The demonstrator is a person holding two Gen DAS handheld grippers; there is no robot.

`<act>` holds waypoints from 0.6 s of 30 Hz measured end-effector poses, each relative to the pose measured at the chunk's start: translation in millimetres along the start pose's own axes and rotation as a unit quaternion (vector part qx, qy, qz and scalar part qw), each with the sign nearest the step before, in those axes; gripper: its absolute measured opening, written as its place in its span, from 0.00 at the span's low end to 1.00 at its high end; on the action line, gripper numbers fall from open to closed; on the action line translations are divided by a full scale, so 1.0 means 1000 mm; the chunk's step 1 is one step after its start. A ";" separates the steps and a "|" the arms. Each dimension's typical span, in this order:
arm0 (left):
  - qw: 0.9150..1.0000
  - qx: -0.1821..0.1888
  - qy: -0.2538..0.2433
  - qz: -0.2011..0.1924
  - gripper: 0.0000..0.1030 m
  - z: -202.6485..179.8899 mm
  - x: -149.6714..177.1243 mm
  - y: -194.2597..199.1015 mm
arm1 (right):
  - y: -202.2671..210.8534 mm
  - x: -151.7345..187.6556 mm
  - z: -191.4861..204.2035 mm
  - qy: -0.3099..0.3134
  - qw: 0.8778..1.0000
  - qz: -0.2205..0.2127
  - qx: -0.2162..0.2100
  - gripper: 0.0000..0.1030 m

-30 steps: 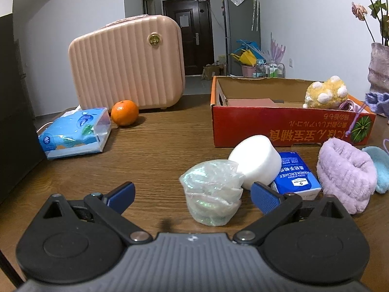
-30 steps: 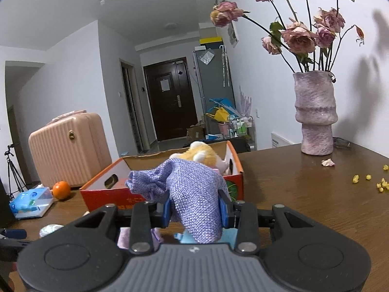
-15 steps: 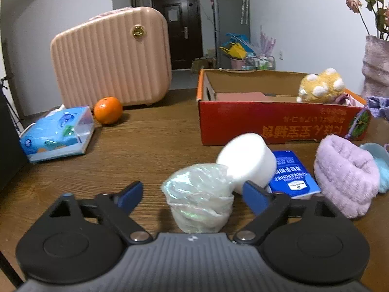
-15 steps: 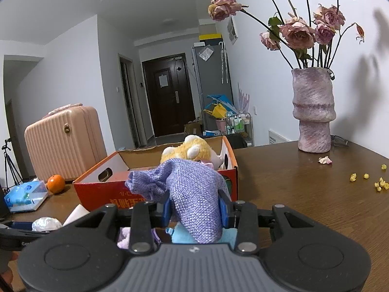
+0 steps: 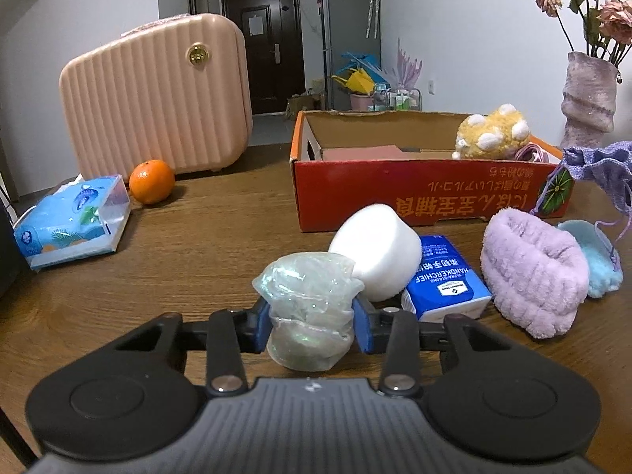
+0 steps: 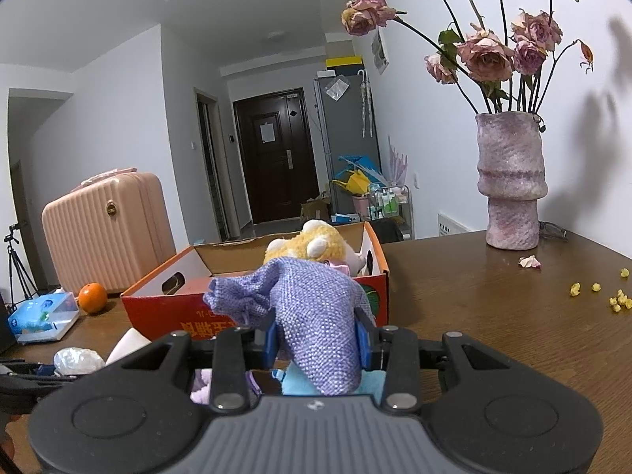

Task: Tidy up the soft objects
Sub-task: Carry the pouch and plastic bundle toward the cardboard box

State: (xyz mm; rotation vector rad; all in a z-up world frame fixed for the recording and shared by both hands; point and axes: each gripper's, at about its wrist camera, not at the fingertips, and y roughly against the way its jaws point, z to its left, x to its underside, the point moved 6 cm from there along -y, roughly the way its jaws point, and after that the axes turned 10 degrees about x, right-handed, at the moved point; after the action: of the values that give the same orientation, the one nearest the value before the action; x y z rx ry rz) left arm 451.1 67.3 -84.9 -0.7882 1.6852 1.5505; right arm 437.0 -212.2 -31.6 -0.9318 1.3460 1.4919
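We find the left gripper [image 5: 312, 330], its jaws just closed in, pinching the crinkled wad [image 5: 310, 308] on the table [image 5: 189, 260], and the right gripper [image 6: 316, 339] clamped on the purple pouch [image 6: 316, 316]; next, we judge, both lift into the box [image 5: 395, 193] beyond.

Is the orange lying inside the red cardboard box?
No, the orange sits on the table beside the pink suitcase, well left of the red cardboard box.

Soft, even indoor light, sharp focus, strong fisheye bending at dark corners, flower shadows on the wall [image 6: 592, 126].
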 end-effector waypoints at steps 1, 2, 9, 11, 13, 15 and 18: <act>1.000 -0.001 -0.001 -0.002 0.40 0.000 0.000 0.001 | 0.000 0.000 0.000 0.000 1.000 0.000 0.000 0.35; 1.000 -0.002 -0.001 -0.005 0.40 0.000 -0.001 0.002 | 0.000 0.000 0.000 0.001 1.000 0.000 -0.001 0.35; 0.999 -0.011 0.002 -0.032 0.40 0.001 -0.007 0.018 | 0.000 0.001 0.003 0.006 1.000 -0.003 -0.001 0.35; 0.999 -0.012 0.002 -0.042 0.40 0.000 -0.010 0.023 | 0.001 0.001 0.004 0.008 1.000 -0.004 -0.002 0.35; 0.999 -0.009 0.002 -0.052 0.40 -0.002 -0.013 0.029 | 0.002 0.001 0.006 0.010 1.000 -0.007 -0.002 0.35; 0.998 -0.007 0.000 -0.061 0.40 -0.006 -0.015 0.035 | 0.002 0.001 0.007 0.013 1.000 -0.009 -0.003 0.35; 0.997 -0.002 -0.001 -0.071 0.40 -0.012 -0.018 0.040 | 0.003 0.002 0.011 0.019 1.000 -0.012 -0.004 0.35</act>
State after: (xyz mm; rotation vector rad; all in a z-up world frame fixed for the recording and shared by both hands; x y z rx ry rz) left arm 427.5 58.9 -46.9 -0.8878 1.5884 1.4581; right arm 433.9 -201.1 -31.4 -0.9809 1.3527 1.4690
